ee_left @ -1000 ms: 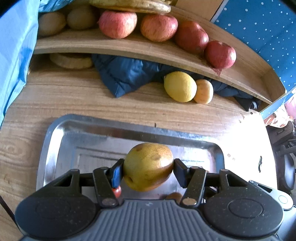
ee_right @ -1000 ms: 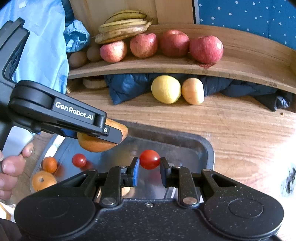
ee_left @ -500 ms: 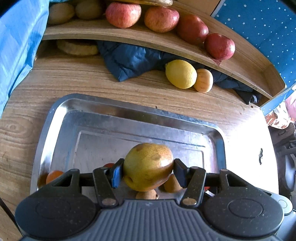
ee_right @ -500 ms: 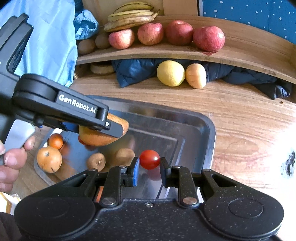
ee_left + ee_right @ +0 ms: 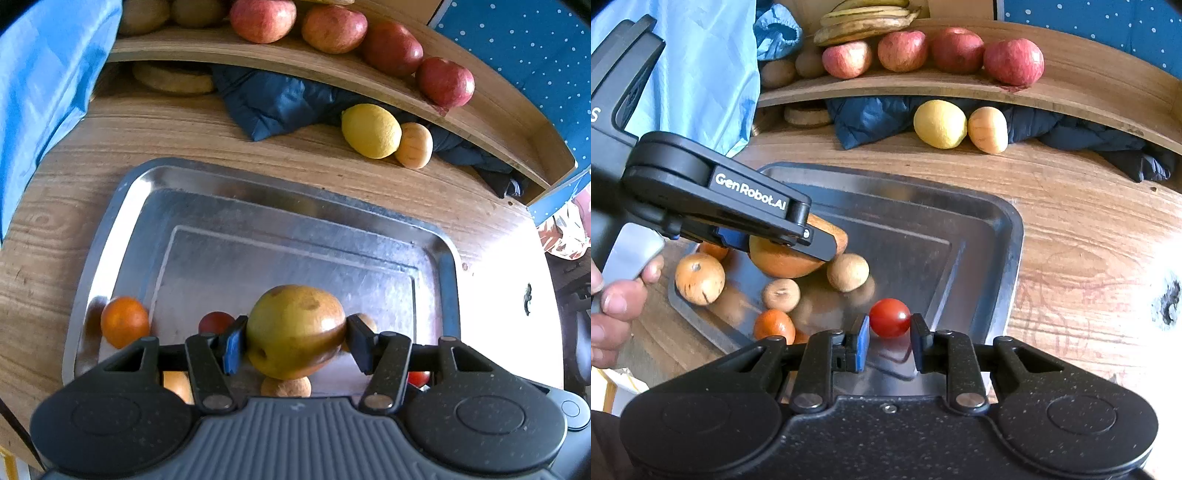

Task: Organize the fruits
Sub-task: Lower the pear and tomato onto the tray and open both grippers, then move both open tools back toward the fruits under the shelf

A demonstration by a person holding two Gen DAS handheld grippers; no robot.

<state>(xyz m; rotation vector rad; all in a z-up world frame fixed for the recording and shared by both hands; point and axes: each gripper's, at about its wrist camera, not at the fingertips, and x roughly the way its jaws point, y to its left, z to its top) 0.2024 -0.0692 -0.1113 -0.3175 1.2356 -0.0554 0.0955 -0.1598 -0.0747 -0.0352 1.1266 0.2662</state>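
My left gripper (image 5: 293, 334) is shut on a yellow-brown pear (image 5: 295, 330) and holds it above the steel tray (image 5: 258, 192). It also shows in the right wrist view (image 5: 798, 243), over the tray's left part. My right gripper (image 5: 889, 326) is shut on a red cherry tomato (image 5: 889, 317) above the tray's (image 5: 1008, 258) near right part. On the tray lie an orange (image 5: 123, 321), a second tomato (image 5: 214, 321), small brown fruits (image 5: 847, 271) and tangerines (image 5: 774, 325).
A curved wooden shelf (image 5: 1071, 92) at the back holds several red apples (image 5: 1014, 61), bananas (image 5: 864, 22) and kiwis. Under it lie a lemon (image 5: 940, 123), a small orange fruit (image 5: 988, 129) and dark blue cloth (image 5: 871, 116). Blue plastic (image 5: 701, 74) hangs at left.
Both grippers have drawn back and up from the shelf with their fruit still held. More of the tray and its loose fruit has come into view.
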